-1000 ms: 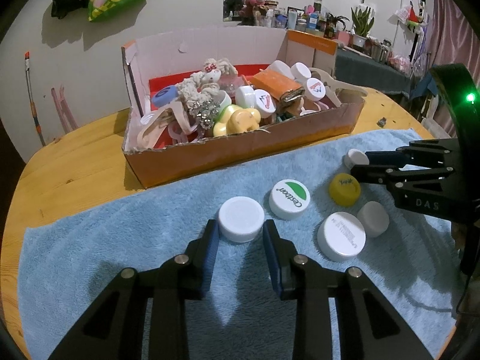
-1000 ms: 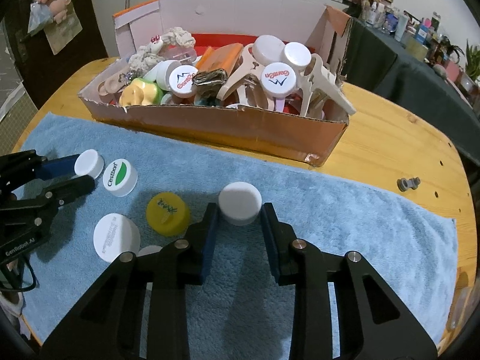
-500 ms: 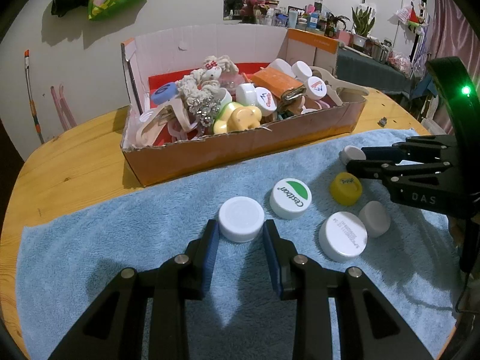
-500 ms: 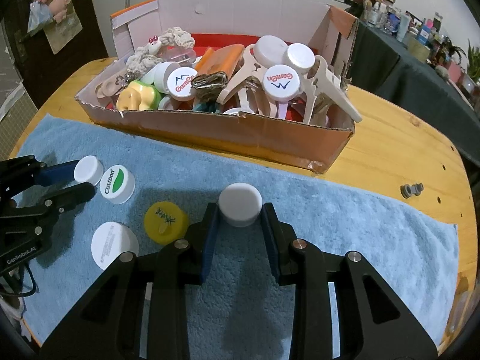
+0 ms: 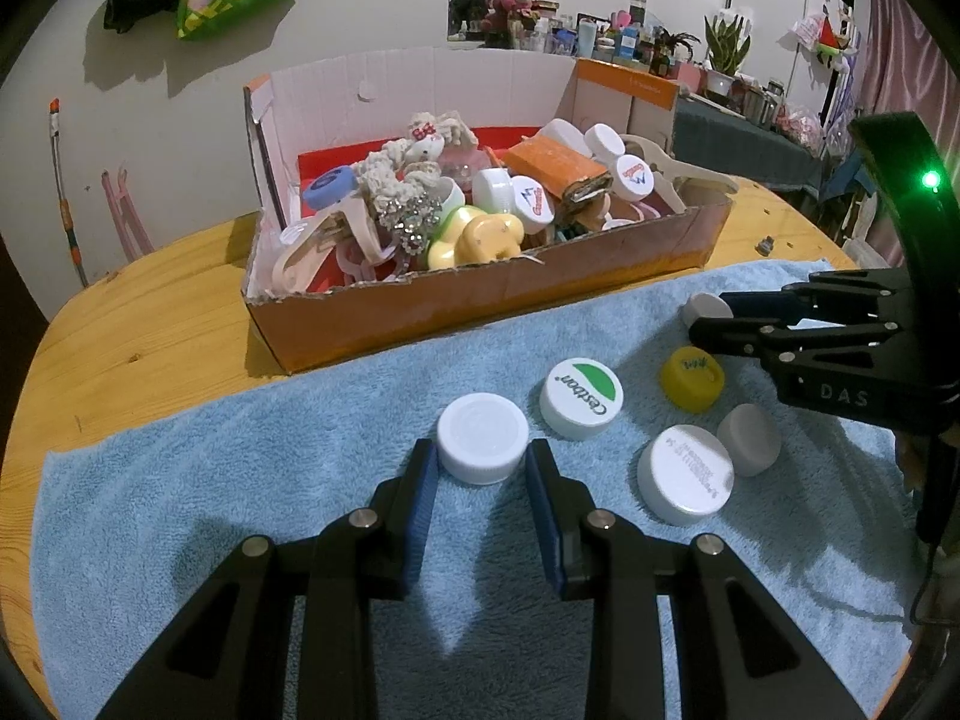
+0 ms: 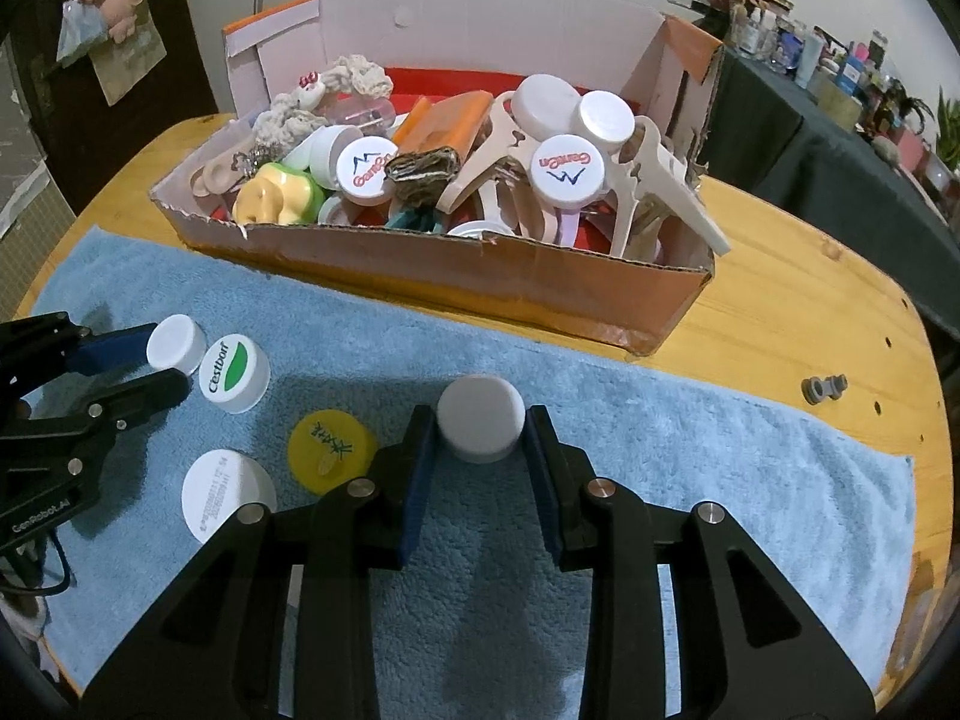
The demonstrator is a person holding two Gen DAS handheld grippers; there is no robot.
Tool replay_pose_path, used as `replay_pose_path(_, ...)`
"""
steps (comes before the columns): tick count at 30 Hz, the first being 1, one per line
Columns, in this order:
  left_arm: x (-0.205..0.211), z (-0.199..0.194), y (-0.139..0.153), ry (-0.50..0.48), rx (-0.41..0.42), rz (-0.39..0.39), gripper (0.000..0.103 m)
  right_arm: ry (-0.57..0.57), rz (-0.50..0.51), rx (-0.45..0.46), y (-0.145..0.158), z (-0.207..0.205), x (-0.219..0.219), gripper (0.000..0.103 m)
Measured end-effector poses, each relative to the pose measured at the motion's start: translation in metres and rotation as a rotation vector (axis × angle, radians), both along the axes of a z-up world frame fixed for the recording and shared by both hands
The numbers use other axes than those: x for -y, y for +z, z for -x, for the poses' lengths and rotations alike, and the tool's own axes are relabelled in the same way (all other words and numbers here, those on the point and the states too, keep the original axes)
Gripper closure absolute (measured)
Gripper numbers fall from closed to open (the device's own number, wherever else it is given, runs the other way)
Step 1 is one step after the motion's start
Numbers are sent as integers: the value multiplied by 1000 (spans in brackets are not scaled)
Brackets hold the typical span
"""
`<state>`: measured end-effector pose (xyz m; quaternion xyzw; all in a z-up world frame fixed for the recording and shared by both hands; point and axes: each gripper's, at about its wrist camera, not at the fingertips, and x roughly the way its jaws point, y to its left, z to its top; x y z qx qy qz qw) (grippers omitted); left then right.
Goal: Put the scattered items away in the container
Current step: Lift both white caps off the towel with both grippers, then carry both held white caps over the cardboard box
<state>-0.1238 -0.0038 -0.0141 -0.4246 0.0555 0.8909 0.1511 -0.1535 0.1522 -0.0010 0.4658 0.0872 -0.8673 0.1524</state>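
Note:
An orange cardboard box (image 5: pixel 480 300) (image 6: pixel 450 282) heaped with caps, clips and trinkets stands behind a blue towel (image 5: pixel 240 480) (image 6: pixel 720 480). My left gripper (image 5: pixel 483 456) (image 6: pixel 174 360) is shut on a ribbed white cap (image 5: pixel 483 444) (image 6: pixel 177 343) at towel level. My right gripper (image 6: pixel 480 426) (image 5: pixel 705 318) is shut on a plain white cap (image 6: pixel 480 417) (image 5: pixel 702 307). Loose on the towel between them lie a green-and-white Cestbon cap (image 5: pixel 581 399) (image 6: pixel 234 373), a yellow cap (image 5: pixel 692 378) (image 6: pixel 332 450), a printed white cap (image 5: pixel 686 483) (image 6: pixel 225 495) and a small white cap (image 5: pixel 749 439).
The towel covers the near part of a round wooden table (image 5: pixel 150 312). A small grey fitting (image 6: pixel 823 389) lies on bare wood right of the box. A dark-clothed side table (image 6: pixel 840 180) crowded with bottles and plants stands behind on the right.
Both grippers stay shut on their white caps. The right wrist view has shifted a little, with the yellow cap and box sitting slightly lower in frame.

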Motion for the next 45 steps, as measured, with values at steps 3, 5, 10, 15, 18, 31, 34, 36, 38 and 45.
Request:
replay_pose_path(3,1,0,0,0,0,-7,71,4,13,-4,2,-1,0,74)
replay_pose_path(5,1,1,1,3,-1,-11,71,5,17,-11,5,-3,-1,74)
replay_pose_path(10,2,-1,4,4,-7,-16,71,10,21,-18,8,-2,-2,74)
replay_pose_path(15,2,-4,10,5,-17,-19,71,14,31,-39,14,-6,-1,74)
replay_pose_path(18,2,-5,16,5,-26,-22,71,15,39,-49,19,-8,-2,74)
replay_pose_path(31,-2,-8,40,5,-65,-28,71,31,58,-99,45,-16,-3,74)
replay_pose_path(34,-2,-8,48,7,-78,-28,71,33,62,-108,51,-16,-4,74)
replay_pose_path(36,-2,-6,53,11,-86,-27,71,34,62,-114,56,-15,-4,74)
replay_pose_path(38,-2,-4,58,13,-92,-23,71,36,65,-120,60,-13,-4,74)
replay_pose_path(45,-3,9,75,19,-121,-19,71,44,62,-135,70,-1,-2,74)
